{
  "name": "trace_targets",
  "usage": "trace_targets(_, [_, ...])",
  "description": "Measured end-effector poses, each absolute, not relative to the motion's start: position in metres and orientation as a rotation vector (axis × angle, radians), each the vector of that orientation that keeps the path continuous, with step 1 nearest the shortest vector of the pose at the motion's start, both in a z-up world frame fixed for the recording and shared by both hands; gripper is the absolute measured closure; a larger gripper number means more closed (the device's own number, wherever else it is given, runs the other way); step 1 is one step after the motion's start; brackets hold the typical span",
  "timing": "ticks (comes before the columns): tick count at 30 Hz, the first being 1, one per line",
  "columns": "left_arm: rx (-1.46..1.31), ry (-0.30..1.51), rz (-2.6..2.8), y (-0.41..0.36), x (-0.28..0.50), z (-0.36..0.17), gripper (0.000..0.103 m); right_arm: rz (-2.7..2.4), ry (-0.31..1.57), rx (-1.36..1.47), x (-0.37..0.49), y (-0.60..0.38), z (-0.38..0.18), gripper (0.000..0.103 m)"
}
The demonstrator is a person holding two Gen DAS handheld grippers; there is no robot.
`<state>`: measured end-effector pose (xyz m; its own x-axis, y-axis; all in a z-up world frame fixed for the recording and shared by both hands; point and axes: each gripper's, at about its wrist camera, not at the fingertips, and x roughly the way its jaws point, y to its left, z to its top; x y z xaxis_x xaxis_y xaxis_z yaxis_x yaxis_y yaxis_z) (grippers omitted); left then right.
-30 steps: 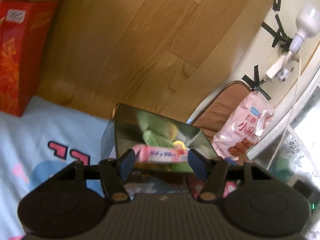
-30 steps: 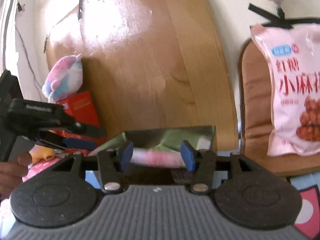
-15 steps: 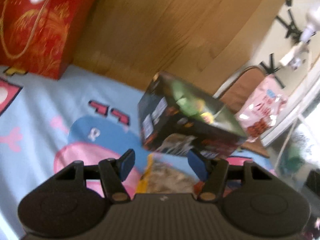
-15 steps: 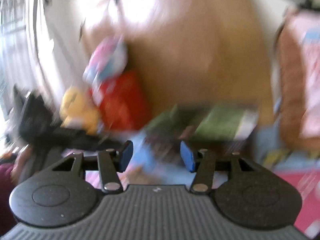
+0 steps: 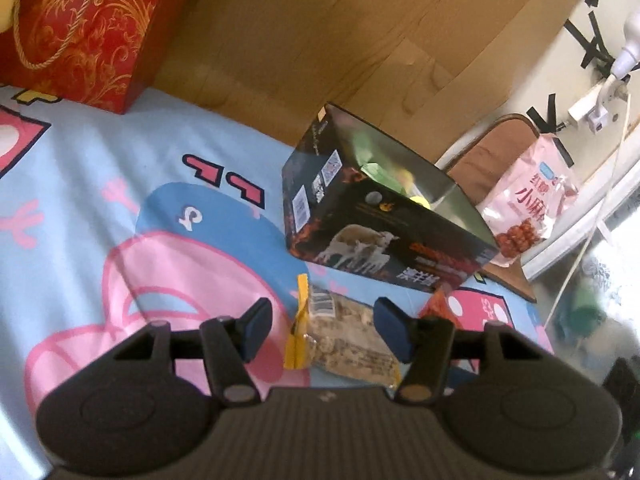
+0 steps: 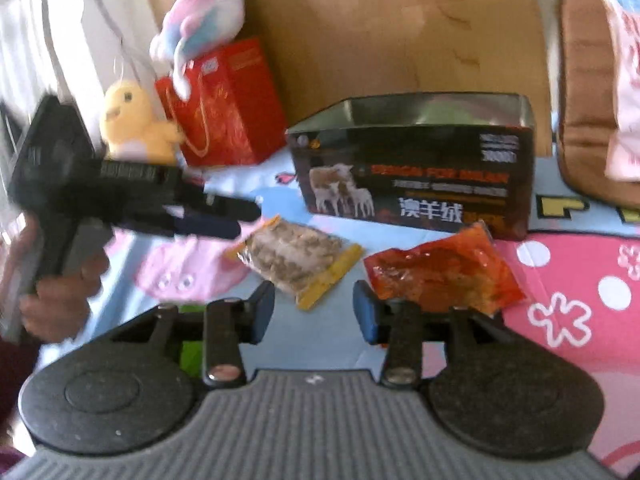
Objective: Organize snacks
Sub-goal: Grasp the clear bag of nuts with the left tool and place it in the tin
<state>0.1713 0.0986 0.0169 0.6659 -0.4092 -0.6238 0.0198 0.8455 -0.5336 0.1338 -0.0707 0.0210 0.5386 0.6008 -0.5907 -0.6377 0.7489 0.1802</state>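
Observation:
A clear snack pack [image 5: 344, 340] [image 6: 294, 256] with yellow ends lies on the cartoon blanket [image 5: 120, 184]. My left gripper [image 5: 322, 328] [image 6: 246, 218] hovers open right over it, a finger on each side, the pads not pressing. To its right lies a red snack pack [image 6: 440, 276] [image 5: 436, 304]. My right gripper [image 6: 314, 314] is low in front of both packs, its jaws closing with nothing between them. Behind the packs stands an open black box [image 5: 380, 236] [image 6: 412, 176] with green-wrapped items inside.
A red gift bag [image 5: 80, 20] [image 6: 224, 108] stands at the back left with a yellow chick plush [image 6: 132, 124] and a pink-blue plush [image 6: 204, 16]. A pink snack bag [image 5: 528, 204] leans on a brown cushion [image 6: 584, 100] to the right. A wooden board rises behind the box.
A second ago each gripper had a pink wrapped snack between its fingers over the box. Both have since pulled back and down to the packs on the blanket, with no pink snack between them.

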Motion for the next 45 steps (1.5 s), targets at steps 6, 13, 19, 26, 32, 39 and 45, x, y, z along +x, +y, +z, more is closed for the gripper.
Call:
trace_targets(6, [-0.440, 0.839, -0.277, 0.078, 0.176, 0.005, 0.070, 0.719, 0.662, -0.237, 0.134, -0.044, 0.010, 0.051])
trace_targets(13, [-0.470, 0.816, -0.309, 0.079, 0.159, 0.012, 0.075, 0.732, 0.593, -0.245, 0.134, -0.029, 0.007, 0.075])
trace_targets(19, [-0.421, 0.683, -0.353, 0.074, 0.152, 0.062, 0.076, 0.728, 0.451, -0.192, 0.121, -0.036, 0.037, 0.076])
trace_targets(26, [-0.330, 0.598, -0.370, 0.055, 0.206, 0.104, 0.072, 0.640, 0.301, -0.189, 0.154, -0.039, 0.076, 0.076])
trace_targets(32, [-0.293, 0.621, -0.275, 0.057, 0.250, 0.090, 0.051, 0.604, 0.368, -0.183, 0.218, -0.021, 0.065, 0.063])
trace_targets(39, [-0.428, 0.604, -0.329, 0.102, 0.201, 0.078, 0.051, 0.642, 0.379, -0.058, 0.211, -0.065, 0.066, 0.062])
trace_targets(45, [-0.477, 0.658, -0.301, 0.114, 0.138, 0.044, 0.049, 0.586, 0.410, 0.053, 0.176, -0.114, 0.064, 0.058])
